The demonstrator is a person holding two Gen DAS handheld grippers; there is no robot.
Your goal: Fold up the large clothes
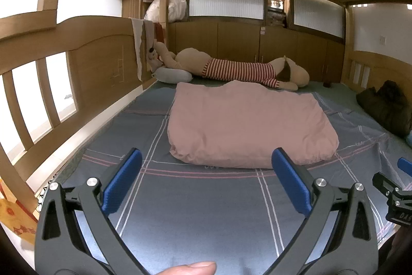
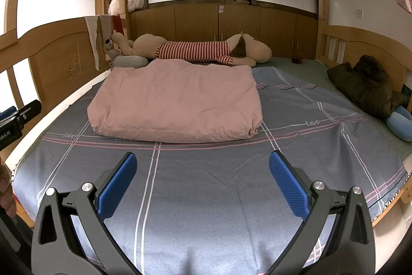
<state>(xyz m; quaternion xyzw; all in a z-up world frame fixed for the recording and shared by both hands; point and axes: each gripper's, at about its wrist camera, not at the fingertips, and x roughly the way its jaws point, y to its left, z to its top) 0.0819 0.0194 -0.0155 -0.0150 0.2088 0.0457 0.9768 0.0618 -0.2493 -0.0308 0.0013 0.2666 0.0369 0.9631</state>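
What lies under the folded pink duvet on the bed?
The folded pink duvet rests on the grey sheet with pink and white stripes. Whatever lies directly beneath it is covered and cannot be seen.

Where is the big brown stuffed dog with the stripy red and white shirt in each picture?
Left wrist view: the big brown stuffed dog lies across the far end of the bed, above centre.
Right wrist view: the dog lies there too, above centre.
Shared landmark: the folded pink quilt just in front of it.
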